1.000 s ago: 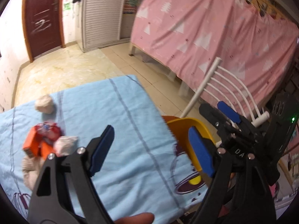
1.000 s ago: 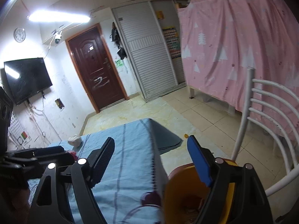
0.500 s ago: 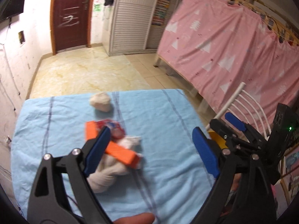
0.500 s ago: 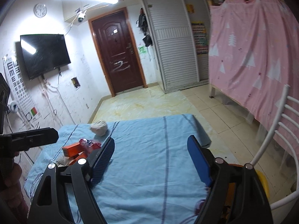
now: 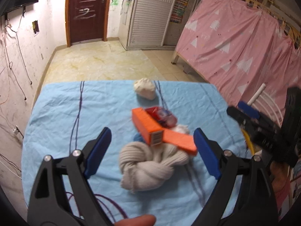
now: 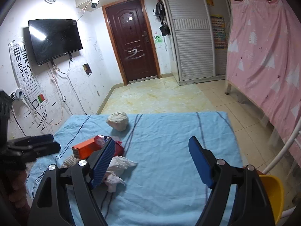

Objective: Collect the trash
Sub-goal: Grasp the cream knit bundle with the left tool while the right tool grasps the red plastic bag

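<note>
A pile of trash lies on the light blue tablecloth (image 5: pixel 75 113): an orange box (image 5: pixel 147 127) with its flap open, a red wrapper (image 5: pixel 162 116), a white tissue (image 5: pixel 182 129) and a beige knitted bundle (image 5: pixel 150 166). Farther back sits a crumpled paper ball (image 5: pixel 144 90). My left gripper (image 5: pixel 152 132) hangs open over the pile, the bundle showing between its pads, untouched. My right gripper (image 6: pixel 152 139) is open and empty over bare cloth (image 6: pixel 169 131), right of the orange box (image 6: pixel 84 147), the tissue (image 6: pixel 120 165) and the paper ball (image 6: pixel 118 121).
A yellow bin (image 6: pixel 272 194) stands off the table's right corner beside a white metal chair (image 6: pixel 286 150). A pink curtain (image 6: pixel 263 56) hangs along the right. Tiled floor runs to a brown door (image 6: pixel 131 43). The other gripper (image 5: pixel 248 116) shows at the right edge.
Both views have swung left, away from the yellow bin and chair and onto the trash pile. The left jaws stand slightly wider. The pile itself has not moved.
</note>
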A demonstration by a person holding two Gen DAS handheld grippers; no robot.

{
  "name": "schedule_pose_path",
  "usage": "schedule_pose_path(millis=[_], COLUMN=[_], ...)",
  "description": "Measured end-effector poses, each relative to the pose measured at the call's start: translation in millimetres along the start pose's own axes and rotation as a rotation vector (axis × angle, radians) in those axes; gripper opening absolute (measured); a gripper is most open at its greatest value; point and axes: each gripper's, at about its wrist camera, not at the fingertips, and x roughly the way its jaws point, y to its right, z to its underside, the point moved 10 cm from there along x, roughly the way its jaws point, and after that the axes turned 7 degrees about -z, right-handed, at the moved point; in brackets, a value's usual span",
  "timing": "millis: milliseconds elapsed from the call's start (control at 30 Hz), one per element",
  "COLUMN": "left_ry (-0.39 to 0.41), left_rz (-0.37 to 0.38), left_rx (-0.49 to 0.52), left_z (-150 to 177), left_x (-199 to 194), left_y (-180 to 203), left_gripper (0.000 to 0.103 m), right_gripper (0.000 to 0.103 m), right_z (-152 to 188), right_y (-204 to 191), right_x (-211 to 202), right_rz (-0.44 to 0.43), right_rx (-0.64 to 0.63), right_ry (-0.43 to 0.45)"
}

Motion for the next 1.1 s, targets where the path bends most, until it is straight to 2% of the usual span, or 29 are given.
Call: schedule_pose_path(millis=[133,200,433,667,733,767,900,1100], left_ry=[-0.025,-0.029,-0.052,-0.084,-0.097,-0.108,-0.089,-0.067], left_rz=[0.009,0.006,0.039,0.065,0.091,0.126,0.145,0.175], left_rx=[0.074,0.100,0.177,0.189,0.165,0.151,0.149,0.130], left_z=[18,25,45,53,54,55,56,58], left_x=[13,18,32,49,54,55,55,51], left_y=[-2,-3,1,3,3,5,8,5], left_gripper=[0.085,0.091,0.093,0.093,0.087,0.079,0.074,0.070], right_gripper=[0.074,0.074,0.074,0.074,0.074,0.074,0.074,0.074], right_z=[1,1,1,8,11,13,22,27], right_y=[-13,-23,-53,-68,-68,-69,-72,-71], right_x=[15,25,50,78,86,90,106,119], right_rz=[-0.015,-0.026,-0.063,-0.067,-0.076,-0.083,-0.131,-0.151], right_rx=[-0.023,-0.040,-0.102,-0.156,-0.154,-0.153,-0.140,-0.112], right_ry=[-0.027,-0.046,-0.095,-0.157,-0.177,-0.188,-0.247,-0.286])
